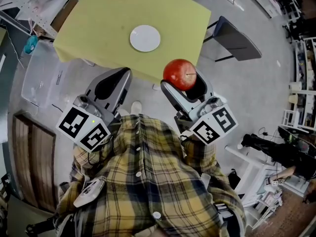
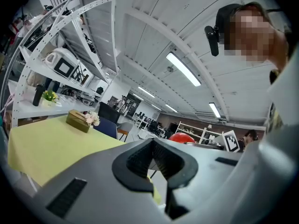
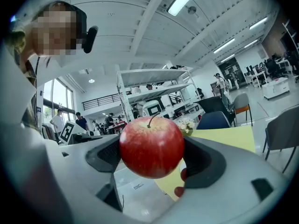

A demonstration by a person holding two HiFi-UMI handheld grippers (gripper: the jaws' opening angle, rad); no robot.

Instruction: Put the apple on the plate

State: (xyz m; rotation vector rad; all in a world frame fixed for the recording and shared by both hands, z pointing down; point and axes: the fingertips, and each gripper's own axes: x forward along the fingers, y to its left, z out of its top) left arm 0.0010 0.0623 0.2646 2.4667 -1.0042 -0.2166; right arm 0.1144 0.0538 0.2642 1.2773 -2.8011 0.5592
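A red apple (image 1: 180,74) with its stem up sits between the jaws of my right gripper (image 1: 183,83), which is shut on it; the same apple (image 3: 152,146) fills the middle of the right gripper view. Both grippers are held close to my chest, short of the table's near edge. The white plate (image 1: 145,38) lies empty near the middle of the yellow-green table (image 1: 98,28), ahead and left of the apple. My left gripper (image 1: 117,77) is shut with nothing in it. In the left gripper view the apple (image 2: 183,137) peeks over the jaws of the left gripper (image 2: 156,164).
A dark grey chair (image 1: 237,39) stands to the table's right. A clear plastic bin (image 1: 42,75) sits on the floor at the left. A brown tissue box with flowers (image 2: 79,120) rests at the table's far side. White shelving (image 1: 301,83) lines the right.
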